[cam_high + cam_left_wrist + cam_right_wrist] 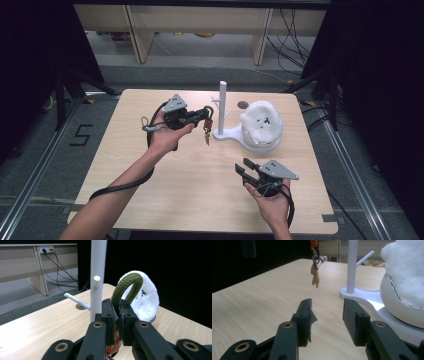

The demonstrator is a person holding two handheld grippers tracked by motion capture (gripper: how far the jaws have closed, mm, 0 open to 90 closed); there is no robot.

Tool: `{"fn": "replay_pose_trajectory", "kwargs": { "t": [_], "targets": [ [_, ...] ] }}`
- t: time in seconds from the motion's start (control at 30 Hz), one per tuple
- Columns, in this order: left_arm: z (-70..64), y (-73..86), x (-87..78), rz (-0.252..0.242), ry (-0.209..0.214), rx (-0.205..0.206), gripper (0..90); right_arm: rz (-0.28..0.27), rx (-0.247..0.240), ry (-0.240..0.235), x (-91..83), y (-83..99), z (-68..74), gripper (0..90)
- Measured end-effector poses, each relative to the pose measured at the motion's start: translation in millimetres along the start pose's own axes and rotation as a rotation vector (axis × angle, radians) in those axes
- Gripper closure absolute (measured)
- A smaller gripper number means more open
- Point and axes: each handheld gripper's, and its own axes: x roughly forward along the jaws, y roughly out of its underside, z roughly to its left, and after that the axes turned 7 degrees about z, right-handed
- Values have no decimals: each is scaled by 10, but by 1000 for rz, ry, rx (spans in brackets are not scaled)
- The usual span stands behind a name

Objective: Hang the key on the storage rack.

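Note:
My left gripper (207, 114) is shut on the olive rope loop (126, 287) of a keychain, held just left of the white peg stand (222, 107). An orange charm (206, 135) dangles below the jaws, clear of the table; in the right gripper view this charm (315, 277) hangs in mid-air. In the left gripper view the stand's post (98, 277) rises right behind the loop, with a short peg (96, 278) facing me and another peg (76, 301) pointing left. My right gripper (242, 169) is open above the table's near right part, with nothing between its fingers (304, 315).
A white fluffy object (262, 122) sits in the bowl-shaped end of the stand's base (399, 310), right of the post. A small round hole (243, 105) marks the table behind the stand. Cables trail from both grippers toward the table's near edge.

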Motion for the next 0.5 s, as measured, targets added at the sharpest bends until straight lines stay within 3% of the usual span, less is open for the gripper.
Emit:
{"fn": "replay_pose_trajectory", "kwargs": {
  "t": [0.07, 0.23, 0.33, 0.37, 0.5],
  "targets": [
    [26, -16, 24, 4, -6, -2, 842, 21, 48, -8, -17, 0, 26, 597],
    [73, -51, 93, 14, -7, -4, 842, -5, -1, -16, 21, 7, -15, 595],
    [94, -74, 135, 22, -10, -3, 842, -5, 28, -16, 28, 19, 0, 594],
    [102, -81, 146, 23, -11, -8, 841, 21, 46, -10, 13, 17, 14, 593],
    [144, -106, 185, 25, -16, -22, 841, 16, 36, -11, 22, 26, 1, 592]
  ]
}}
